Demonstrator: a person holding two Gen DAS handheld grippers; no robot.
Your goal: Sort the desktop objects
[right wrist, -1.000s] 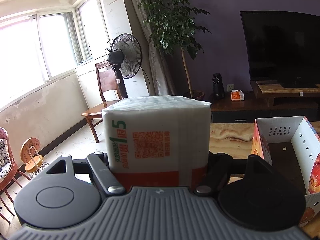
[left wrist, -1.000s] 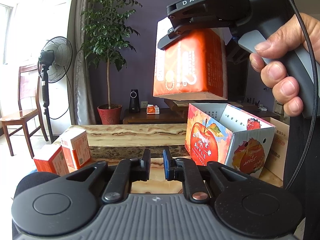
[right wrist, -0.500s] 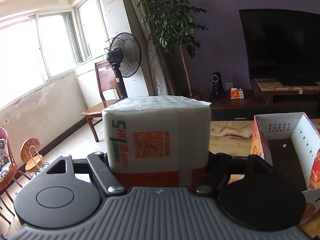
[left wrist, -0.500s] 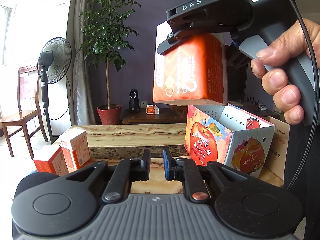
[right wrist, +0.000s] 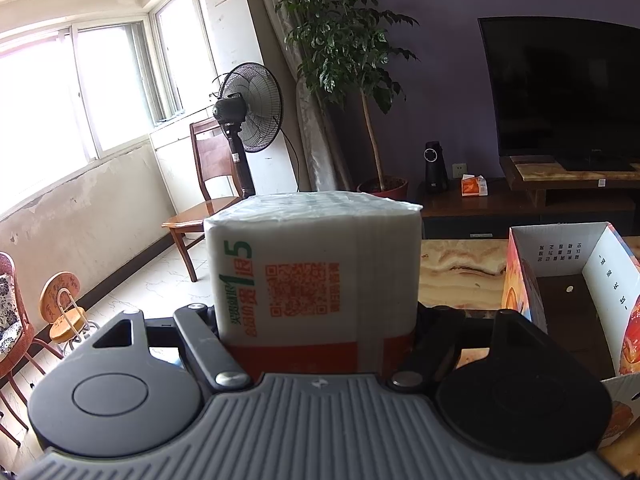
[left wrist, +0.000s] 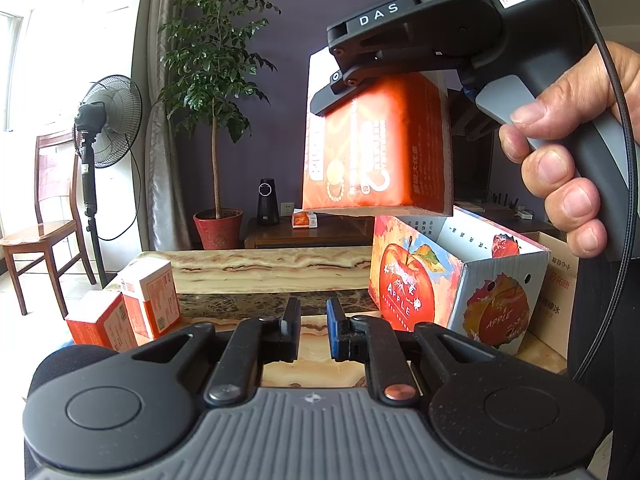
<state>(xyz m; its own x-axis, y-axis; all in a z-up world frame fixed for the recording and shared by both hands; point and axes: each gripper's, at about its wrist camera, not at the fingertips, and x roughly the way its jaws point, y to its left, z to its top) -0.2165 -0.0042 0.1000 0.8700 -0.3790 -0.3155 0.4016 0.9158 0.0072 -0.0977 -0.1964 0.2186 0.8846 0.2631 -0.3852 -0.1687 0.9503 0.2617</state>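
Right gripper (right wrist: 318, 320) fingers clamp the tissue pack (right wrist: 316, 264) above the apple box (left wrist: 460, 280) — left gripper (left wrist: 313, 326) fingers narrow, empty.

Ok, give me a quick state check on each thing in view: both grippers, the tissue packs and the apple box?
Right gripper: shut on held tissue pack, lifted above the box.
Left gripper: nothing between its fingers, small gap showing.
Apple box: open-topped, upright on the table; the part of its floor in view is bare.
Two tissue packs: standing on the table at left, untouched.
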